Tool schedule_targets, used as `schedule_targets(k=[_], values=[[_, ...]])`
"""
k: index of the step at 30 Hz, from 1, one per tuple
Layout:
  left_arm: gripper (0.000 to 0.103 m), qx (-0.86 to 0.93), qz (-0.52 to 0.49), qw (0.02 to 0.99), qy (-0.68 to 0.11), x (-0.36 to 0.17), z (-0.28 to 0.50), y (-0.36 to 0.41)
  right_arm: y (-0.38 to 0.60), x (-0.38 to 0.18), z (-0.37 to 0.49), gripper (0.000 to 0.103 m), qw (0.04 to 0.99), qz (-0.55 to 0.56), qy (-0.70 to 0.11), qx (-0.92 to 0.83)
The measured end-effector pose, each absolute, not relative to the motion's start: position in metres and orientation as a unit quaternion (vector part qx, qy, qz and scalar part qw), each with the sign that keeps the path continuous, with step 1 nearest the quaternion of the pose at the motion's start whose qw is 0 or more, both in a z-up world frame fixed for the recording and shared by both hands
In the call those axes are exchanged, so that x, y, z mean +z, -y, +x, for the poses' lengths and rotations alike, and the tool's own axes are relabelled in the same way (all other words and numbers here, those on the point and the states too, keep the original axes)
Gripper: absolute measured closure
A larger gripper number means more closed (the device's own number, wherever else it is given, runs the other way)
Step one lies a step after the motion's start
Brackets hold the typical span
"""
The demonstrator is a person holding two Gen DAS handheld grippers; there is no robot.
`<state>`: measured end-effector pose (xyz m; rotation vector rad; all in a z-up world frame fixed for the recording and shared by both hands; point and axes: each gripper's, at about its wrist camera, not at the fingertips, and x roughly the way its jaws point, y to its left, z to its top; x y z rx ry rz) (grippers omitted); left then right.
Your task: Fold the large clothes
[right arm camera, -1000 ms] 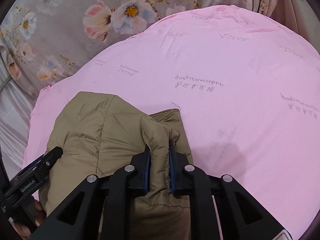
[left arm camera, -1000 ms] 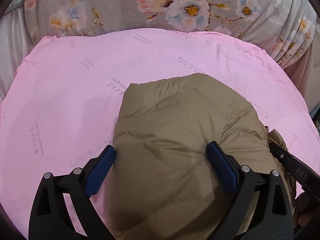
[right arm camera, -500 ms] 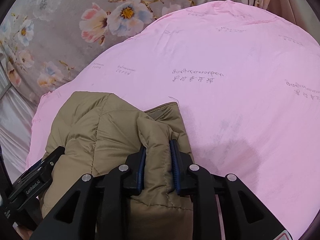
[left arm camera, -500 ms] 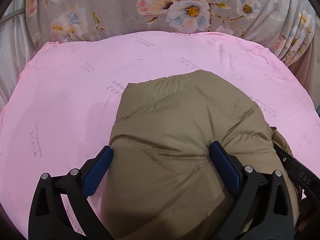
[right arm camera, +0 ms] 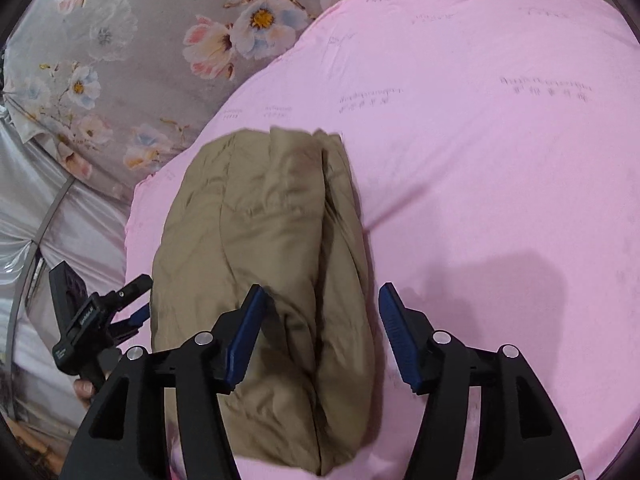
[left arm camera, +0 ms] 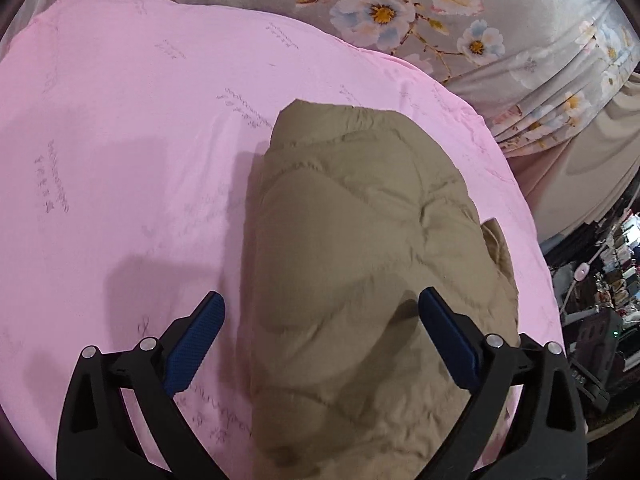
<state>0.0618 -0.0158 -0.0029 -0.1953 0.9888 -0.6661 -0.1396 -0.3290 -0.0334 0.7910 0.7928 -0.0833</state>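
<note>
Pink sheet point(left arm camera: 120, 128): spread over the whole work surface. Wide bare areas are seen to the left of the garment in the left wrist view and to its right in the right wrist view; ample room for moving is judged to lie on both sides.

Floral cover point(left arm camera: 400, 8): grey, flowered, bordering the far edge of the pink sheet. The sheet's edge is seen close to the garment's far right corner, so little margin is judged to be left there.

Padded jacket point(right arm camera: 264, 264): olive-brown, quilted, lying on the pink sheet as a compact, thick bundle with layered folds visible along its right side. Folding is judged to be largely done; only a small flap point(left arm camera: 494, 236) is seen protruding at the right edge, and tidying or pressing flat may be left.

Left gripper point(left arm camera: 322, 314): fingers spread wide, nothing held; poised over the near end of the bundle, contact not discernible.

Right gripper point(right arm camera: 322, 306): fingers parted, nothing clamped; the bundle's right-hand fold is seen between them, whether touched cannot be told.
</note>
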Motion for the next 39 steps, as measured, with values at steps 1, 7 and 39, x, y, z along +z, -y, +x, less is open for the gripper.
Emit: schedule_targets(k=[1,7,39], values=[[0.008,-0.322,-0.092,0.818,-0.467,-0.003,0.054,0.01,0.326,-0.037,-0.145,0.044,0.841,0.376,-0.386,-0.039],[0.008,-0.332,-0.037,0.82,-0.466,-0.009,0.007,0.006,0.286,-0.042,-0.167,0.077,0.858,0.329,-0.39,-0.058],[0.006,-0.34,-0.097,0.793,-0.495,-0.023,0.058,0.01,0.327,-0.034,-0.136,0.026,0.841,0.418,-0.342,-0.028]])
